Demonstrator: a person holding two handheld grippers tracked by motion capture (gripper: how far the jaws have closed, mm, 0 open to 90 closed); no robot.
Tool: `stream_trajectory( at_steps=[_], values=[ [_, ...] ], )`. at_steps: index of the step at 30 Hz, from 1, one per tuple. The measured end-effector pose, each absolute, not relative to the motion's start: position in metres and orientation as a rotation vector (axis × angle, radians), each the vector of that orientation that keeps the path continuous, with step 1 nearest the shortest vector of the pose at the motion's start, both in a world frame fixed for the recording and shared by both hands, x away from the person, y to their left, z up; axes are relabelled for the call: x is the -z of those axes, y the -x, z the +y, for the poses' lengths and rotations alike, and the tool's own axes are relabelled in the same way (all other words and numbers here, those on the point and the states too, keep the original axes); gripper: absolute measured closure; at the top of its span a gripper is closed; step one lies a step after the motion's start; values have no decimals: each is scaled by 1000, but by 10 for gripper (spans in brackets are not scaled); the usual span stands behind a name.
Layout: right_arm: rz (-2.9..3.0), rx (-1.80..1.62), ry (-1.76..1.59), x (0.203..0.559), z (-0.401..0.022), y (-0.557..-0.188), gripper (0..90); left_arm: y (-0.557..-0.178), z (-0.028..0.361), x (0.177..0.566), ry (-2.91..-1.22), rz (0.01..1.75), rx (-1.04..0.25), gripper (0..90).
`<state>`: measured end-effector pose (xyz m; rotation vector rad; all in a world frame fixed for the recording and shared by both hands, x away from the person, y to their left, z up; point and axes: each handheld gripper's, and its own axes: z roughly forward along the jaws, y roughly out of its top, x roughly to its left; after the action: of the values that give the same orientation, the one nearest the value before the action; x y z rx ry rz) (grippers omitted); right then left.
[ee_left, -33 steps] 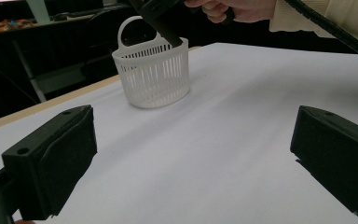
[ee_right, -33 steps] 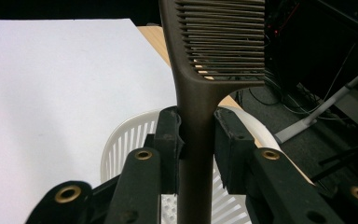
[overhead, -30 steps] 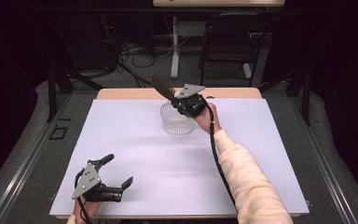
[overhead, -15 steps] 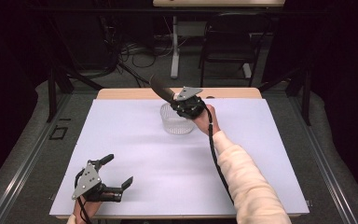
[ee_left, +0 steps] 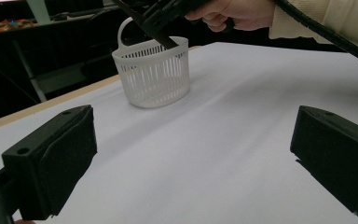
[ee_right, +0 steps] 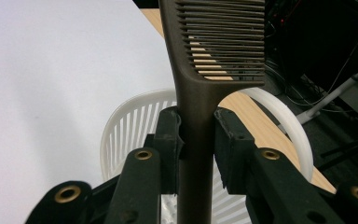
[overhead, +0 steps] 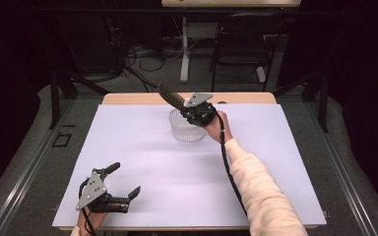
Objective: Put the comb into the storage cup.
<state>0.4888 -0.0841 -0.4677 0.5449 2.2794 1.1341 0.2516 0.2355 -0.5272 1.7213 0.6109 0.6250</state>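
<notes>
Brown comb (ee_right: pixel 200 84) slants up-left from right tongs (overhead: pixel 191 109) over basket (overhead: pixel 183 132).

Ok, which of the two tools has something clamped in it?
The right tool, above the white basket: it grips a dark comb. The left tool is open.

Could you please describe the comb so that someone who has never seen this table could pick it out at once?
On the white table, look to the far middle, where a white slatted basket stands. Directly above it the right claw grips a dark brown comb by its handle. It is the one dark, toothed thing, slanting up over the pale basket.
</notes>
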Motion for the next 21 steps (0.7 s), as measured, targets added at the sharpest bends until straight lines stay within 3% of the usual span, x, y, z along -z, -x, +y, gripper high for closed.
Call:
stream_trajectory(
  at_steps=[21],
  values=[
    [2328, -1086, -526, 472, -82, -491, 724, -252, 235, 527, -1723, 611, -624, 3]
  ],
)
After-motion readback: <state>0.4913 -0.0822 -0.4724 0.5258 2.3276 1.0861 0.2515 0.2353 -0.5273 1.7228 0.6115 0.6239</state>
